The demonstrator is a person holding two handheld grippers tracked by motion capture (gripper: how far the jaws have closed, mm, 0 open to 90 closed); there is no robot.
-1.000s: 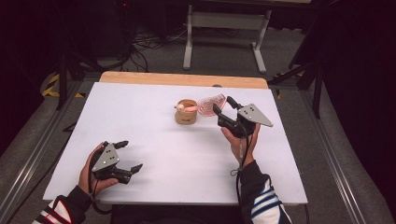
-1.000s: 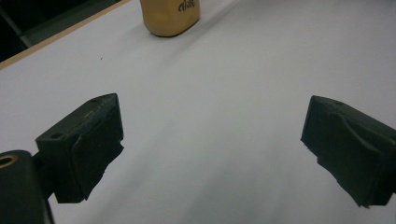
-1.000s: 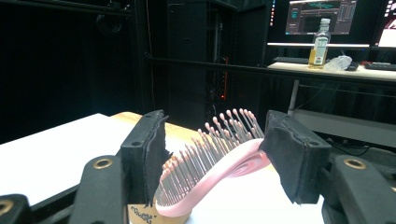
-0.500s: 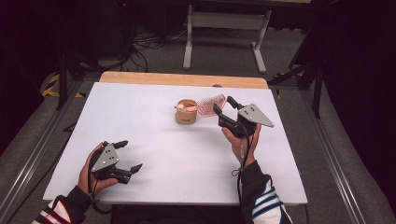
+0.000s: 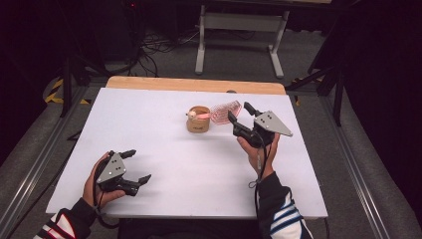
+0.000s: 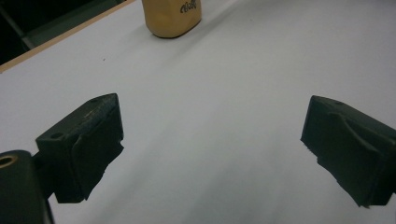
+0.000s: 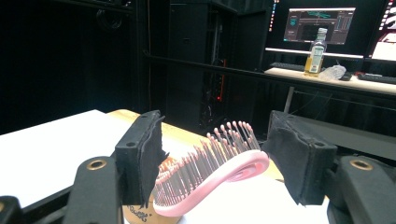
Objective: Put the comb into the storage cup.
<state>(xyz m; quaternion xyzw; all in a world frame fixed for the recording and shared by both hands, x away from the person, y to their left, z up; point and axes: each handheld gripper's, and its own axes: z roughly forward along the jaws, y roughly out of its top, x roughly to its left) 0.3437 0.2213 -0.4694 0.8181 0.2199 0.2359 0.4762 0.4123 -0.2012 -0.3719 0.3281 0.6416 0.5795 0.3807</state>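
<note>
A small wooden cup (image 5: 198, 122) stands on the white table top (image 5: 149, 114), right of centre. A pink hairbrush (image 5: 223, 111) leans out of it to the right, its handle inside the cup. My right gripper (image 5: 239, 110) is at the brush head. In the right gripper view the bristled head (image 7: 224, 170) lies between the jaws of the right gripper (image 7: 217, 149), above the cup (image 7: 140, 212). The jaws have just been opening and the pads do not press on the brush. My left gripper (image 5: 138, 165) rests near the front left, open with nothing in it; it (image 6: 215, 126) faces the cup (image 6: 172, 18).
A wooden strip (image 5: 194, 84) runs along the table's far edge. Beyond it stand a metal frame (image 5: 239, 30) and cables on the floor. A desk with a bottle (image 7: 316, 51) and a lit monitor (image 7: 317, 23) is far off.
</note>
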